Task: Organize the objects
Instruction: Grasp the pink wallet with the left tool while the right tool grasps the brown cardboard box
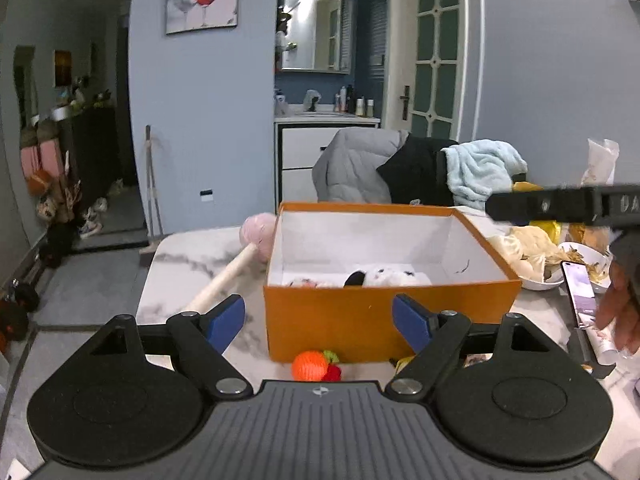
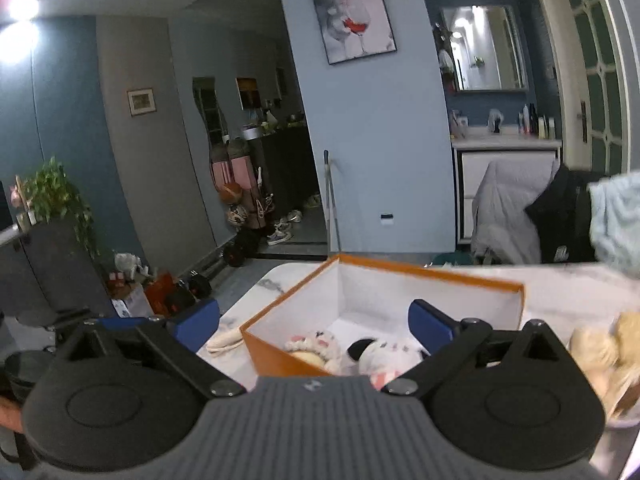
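Note:
An open orange box (image 1: 384,312) with a white inside stands on the marble table (image 1: 188,268). Plush toys (image 1: 384,278) lie in it. My left gripper (image 1: 320,320) is open and empty in front of the box's near wall. An orange and red knitted fruit toy (image 1: 314,366) lies on the table just under it. A pink-headed wooden mallet (image 1: 240,260) lies left of the box. In the right wrist view my right gripper (image 2: 314,326) is open and empty above the box (image 2: 276,356), over a pink-white plush (image 2: 316,344) and a black-and-white plush (image 2: 384,354).
Bowls of scraps (image 1: 576,264), a phone (image 1: 580,292) and a person's hand (image 1: 620,312) are at the right. The other gripper's black body (image 1: 560,204) crosses the upper right. A chair with jackets (image 1: 400,172) stands behind the table. Cream plush items (image 2: 600,356) lie right of the box.

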A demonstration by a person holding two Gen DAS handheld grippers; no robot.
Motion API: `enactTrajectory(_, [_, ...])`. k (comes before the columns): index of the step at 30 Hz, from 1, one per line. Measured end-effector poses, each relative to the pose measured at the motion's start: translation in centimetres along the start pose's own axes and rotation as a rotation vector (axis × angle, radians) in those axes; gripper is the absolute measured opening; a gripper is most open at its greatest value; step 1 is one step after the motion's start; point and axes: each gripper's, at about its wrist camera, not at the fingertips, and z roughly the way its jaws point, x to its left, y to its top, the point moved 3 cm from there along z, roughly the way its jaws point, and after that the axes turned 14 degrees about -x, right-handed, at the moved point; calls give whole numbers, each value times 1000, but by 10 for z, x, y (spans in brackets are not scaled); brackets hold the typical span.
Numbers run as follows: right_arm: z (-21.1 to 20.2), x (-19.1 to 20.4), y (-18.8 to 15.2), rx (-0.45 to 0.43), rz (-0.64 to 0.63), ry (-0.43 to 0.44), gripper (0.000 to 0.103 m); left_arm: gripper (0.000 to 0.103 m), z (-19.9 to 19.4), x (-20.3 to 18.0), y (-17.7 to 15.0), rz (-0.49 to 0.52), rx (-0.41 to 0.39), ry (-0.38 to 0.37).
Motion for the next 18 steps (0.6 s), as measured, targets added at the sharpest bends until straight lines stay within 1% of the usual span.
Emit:
enactTrajectory(3, [8, 1, -19, 45, -17, -38, 101, 96, 1, 4, -12, 27, 16, 18])
enactTrajectory(6, [16, 5, -40, 101, -51, -46, 101, 96, 2, 10, -26, 25, 38, 21])
enactTrajectory(9, [20, 11, -54, 140, -101, -50, 101, 94, 8, 15, -42, 21, 100, 12])
enactTrajectory(12, [24, 15, -63, 168, -156, -51, 101, 92, 13, 20, -58, 23, 166, 33])
enactTrajectory(14, [25, 16, -70, 186, -168, -39, 101, 89, 17, 26, -67, 12, 211, 57])
enactTrajectory(18, [32, 10, -79, 213, -181, -26, 101, 88, 15, 37, -77, -14, 233, 74])
